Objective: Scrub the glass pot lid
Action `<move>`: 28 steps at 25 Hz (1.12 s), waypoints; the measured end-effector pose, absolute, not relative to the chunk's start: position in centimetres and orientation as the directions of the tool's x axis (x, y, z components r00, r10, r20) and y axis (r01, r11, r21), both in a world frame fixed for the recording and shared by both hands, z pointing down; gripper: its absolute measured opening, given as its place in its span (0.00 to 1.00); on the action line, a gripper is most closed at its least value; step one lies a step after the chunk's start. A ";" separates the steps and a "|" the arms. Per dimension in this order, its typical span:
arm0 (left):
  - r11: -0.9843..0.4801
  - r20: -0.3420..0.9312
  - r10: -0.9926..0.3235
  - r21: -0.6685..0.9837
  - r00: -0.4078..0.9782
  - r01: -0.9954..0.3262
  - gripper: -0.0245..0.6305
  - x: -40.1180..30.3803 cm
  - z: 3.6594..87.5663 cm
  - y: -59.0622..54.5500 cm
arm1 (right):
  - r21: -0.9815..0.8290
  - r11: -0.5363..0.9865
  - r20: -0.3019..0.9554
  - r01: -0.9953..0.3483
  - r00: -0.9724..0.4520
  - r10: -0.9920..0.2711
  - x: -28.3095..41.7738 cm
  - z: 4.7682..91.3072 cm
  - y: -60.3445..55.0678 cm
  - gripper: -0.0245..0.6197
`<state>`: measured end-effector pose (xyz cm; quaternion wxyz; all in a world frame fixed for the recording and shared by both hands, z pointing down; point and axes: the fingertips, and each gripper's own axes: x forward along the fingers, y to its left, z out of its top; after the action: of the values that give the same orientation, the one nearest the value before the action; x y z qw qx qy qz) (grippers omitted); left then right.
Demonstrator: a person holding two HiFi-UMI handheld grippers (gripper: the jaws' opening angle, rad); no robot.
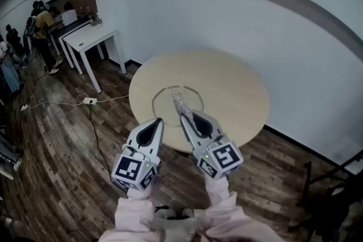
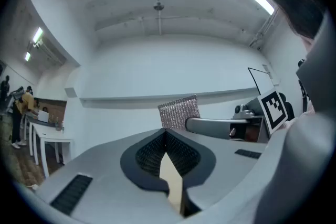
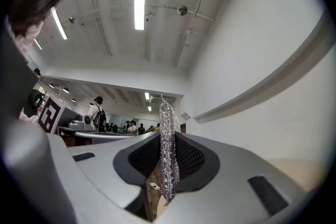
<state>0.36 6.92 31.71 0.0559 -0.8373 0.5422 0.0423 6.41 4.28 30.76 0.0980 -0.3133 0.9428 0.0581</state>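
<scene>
Bench: round, pale, beneath the lid.
Glass pot lid: flat, untouched.
Right tongs: over the lid, clenched on silvery mesh scourer, apparently poised to scrub.
Left tongs: beside the lid's near rim, closed, empty.

clear glass lid lies flat on the table; silver scrubber upright.
</scene>
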 end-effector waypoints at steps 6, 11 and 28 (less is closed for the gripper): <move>-0.409 -0.121 -0.903 -0.051 0.412 -0.911 0.03 0.7 32.0 6.5 | 0.035 0.796 -0.225 -0.604 -0.781 -0.582 6.8 31.0 3.7 0.15; -0.405 -0.122 -0.904 -0.055 0.409 -0.913 0.03 0.4 32.0 6.4 | 0.021 0.793 -0.233 -0.609 -0.775 -0.588 7.0 30.9 3.4 0.15; -0.371 -0.101 -0.922 -0.045 0.374 -0.927 0.03 2.2 33.2 5.1 | -0.021 0.801 -0.238 -0.598 -0.776 -0.585 9.4 31.7 1.0 0.15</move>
<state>2.22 5.09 33.23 0.0472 -0.8275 0.5587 0.0294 9.43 0.97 31.73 0.1170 -0.3139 0.9418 0.0276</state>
